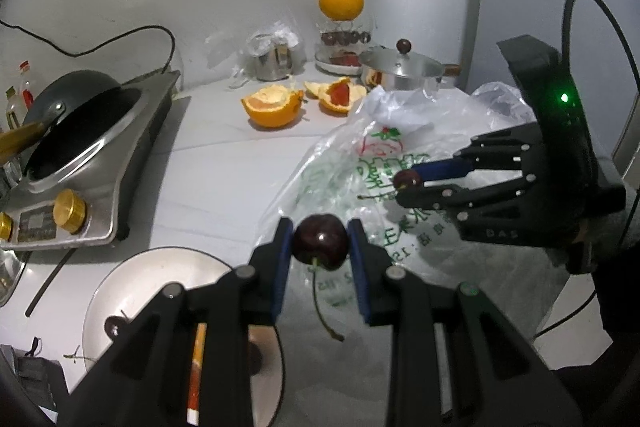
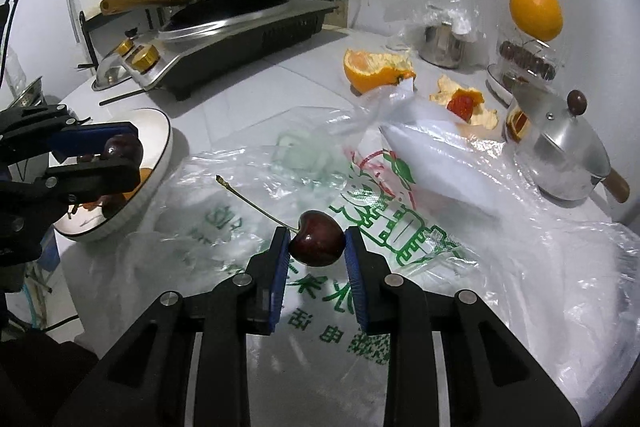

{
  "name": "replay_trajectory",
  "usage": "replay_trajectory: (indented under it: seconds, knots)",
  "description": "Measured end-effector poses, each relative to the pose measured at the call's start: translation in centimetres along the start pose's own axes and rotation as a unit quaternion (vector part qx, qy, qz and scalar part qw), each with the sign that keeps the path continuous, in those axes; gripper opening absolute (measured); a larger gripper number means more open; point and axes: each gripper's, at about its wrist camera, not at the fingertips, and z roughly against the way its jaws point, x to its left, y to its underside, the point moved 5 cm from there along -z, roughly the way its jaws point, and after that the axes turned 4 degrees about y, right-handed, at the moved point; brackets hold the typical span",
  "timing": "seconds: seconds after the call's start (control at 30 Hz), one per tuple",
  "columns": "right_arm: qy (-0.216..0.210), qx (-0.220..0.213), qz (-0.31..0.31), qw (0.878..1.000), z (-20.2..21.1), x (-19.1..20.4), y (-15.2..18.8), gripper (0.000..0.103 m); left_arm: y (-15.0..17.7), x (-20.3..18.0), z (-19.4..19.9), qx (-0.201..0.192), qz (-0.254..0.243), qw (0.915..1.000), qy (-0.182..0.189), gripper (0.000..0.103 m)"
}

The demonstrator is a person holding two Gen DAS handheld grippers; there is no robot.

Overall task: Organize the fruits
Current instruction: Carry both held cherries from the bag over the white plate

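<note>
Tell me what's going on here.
A person is sorting cherries with two handheld grippers. The left gripper is clamped on a dark cherry beside the white plate, which already has cherries on it. The right gripper pinches another cherry, stem attached, above the plastic bag. Orange peels lie farther back on the counter.

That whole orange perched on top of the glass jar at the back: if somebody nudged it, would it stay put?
Probably not. The orange is round and sits on the narrow top of the glass jar, so a nudge would likely roll it off. Its skin looks firm, so a fall probably would not split it. It looks large against the jar, so the jar might tip too.
</note>
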Motion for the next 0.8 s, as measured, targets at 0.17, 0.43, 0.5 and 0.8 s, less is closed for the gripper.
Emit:
replay_trajectory:
  seconds: [0.17, 0.43, 0.5, 0.8]
  knots:
    - [0.003, -0.005, 0.004, 1.000, 1.1, 0.9, 0.0, 0.030, 0.2, -0.1, 0.9, -0.007, 0.001, 1.0000, 0.000, 0.028]
    - [0.006, -0.015, 0.010, 1.000, 2.7, 2.4, 0.0, 0.030, 0.9, -0.4, 2.4, -0.017, 0.003, 0.9999, 0.003, 0.028]
    - [0.006, -0.016, 0.012, 1.000, 3.1, 2.9, 0.0, 0.030, 1.1, -0.4, 2.7, -0.019, 0.005, 0.9998, 0.004, 0.028]
    - [0.005, -0.026, 0.025, 0.999, 4.5, 5.2, -0.4, 0.030, 2.0, -0.2, 4.5, -0.031, 0.011, 0.9994, 0.005, 0.028]
